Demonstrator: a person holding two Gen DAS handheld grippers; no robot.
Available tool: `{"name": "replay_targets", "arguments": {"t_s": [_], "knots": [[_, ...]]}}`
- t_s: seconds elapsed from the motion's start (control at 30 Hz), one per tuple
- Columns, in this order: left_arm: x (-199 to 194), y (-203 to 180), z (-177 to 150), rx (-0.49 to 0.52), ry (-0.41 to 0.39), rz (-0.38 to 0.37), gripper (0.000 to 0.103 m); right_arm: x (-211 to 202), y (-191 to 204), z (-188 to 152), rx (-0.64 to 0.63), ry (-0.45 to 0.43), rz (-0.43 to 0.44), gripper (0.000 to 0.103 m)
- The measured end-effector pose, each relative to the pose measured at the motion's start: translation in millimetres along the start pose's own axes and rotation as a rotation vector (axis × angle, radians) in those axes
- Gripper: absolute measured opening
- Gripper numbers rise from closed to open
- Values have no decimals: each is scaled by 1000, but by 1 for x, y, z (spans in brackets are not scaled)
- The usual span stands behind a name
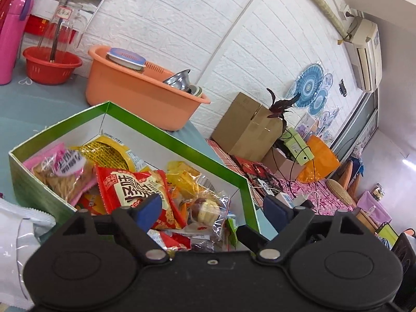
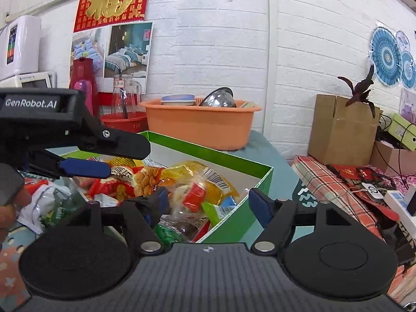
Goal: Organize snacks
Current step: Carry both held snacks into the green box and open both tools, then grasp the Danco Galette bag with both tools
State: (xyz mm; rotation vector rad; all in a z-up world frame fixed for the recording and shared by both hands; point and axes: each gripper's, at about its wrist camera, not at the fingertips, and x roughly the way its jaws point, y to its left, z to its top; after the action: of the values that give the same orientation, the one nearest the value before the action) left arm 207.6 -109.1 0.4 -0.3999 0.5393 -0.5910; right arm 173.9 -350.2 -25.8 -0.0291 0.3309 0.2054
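Note:
A green cardboard box (image 1: 179,143) with a white inside holds several snack packets: a red packet (image 1: 135,187), a pink one (image 1: 59,171), a yellow one (image 1: 109,150). My left gripper (image 1: 210,208) is open and empty, hovering over the box's near end. In the right wrist view the box (image 2: 234,161) lies ahead, full of packets (image 2: 192,176). My right gripper (image 2: 205,202) is open and empty above the box's near right corner. The left gripper (image 2: 85,166) shows from the side at the left, over the snacks.
An orange basin (image 1: 140,93) with metal bowls and a red basket (image 1: 52,65) stand behind the box on the blue table. A pink bottle (image 1: 13,39) is far left. A white bag (image 1: 15,239) lies beside the box. Cardboard boxes (image 2: 340,127) and cables sit to the right.

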Motion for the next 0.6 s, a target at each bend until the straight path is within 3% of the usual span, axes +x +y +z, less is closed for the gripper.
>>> {"name": "replay_targets", "arguments": {"t_s": [0.17,0.33,0.6], "knots": [[-27,-11,0,5,-16,-6,103,-25,9,11,5,-41,19,103],[-72,-16,-9,8,-44,6,103,-52,17,17,66,-52,95,103],[-149,19,-33,-22,-93,126,103,-65,56,5,105,22,283,103]]}}
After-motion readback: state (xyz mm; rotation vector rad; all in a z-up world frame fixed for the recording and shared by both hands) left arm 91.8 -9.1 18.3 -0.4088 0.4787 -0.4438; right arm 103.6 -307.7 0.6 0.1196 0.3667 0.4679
